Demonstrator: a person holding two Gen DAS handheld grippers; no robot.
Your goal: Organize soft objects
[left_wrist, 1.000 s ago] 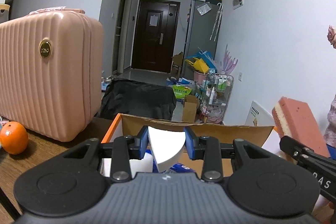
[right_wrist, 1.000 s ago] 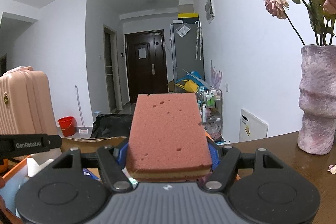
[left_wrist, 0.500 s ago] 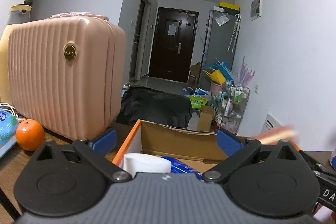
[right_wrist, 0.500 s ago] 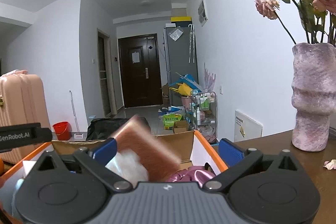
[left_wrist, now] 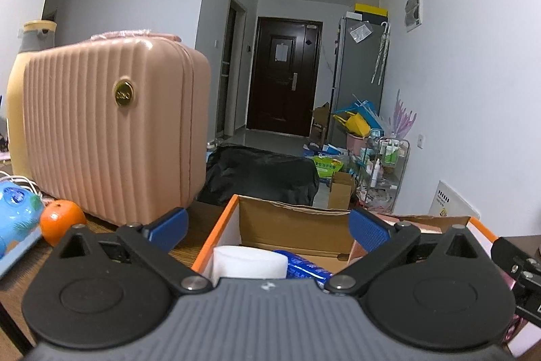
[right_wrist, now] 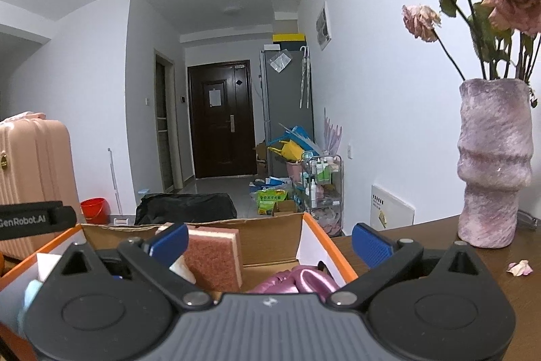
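Note:
An orange-rimmed cardboard box [left_wrist: 294, 219] stands on the wooden table in front of both grippers. Inside it lie a white foam piece [left_wrist: 248, 263] and a blue packet [left_wrist: 304, 266]. My left gripper [left_wrist: 268, 227] hovers over the box, open and empty. In the right wrist view the same box [right_wrist: 270, 234] holds the pink sponge [right_wrist: 214, 256], standing on edge, and a shiny pink cloth [right_wrist: 297, 281]. My right gripper [right_wrist: 270, 239] is open above them with nothing between its fingers.
A pink ribbed suitcase [left_wrist: 111, 137] stands left of the box, with an orange [left_wrist: 61, 224] and a blue item [left_wrist: 17, 215] beside it. A purple vase of dried roses [right_wrist: 493, 164] sits on the table at the right. The floor beyond is cluttered.
Both grippers opened. The left one let the white foam piece drop into the box; the right one let go of the pink sponge, which now stands in the box.

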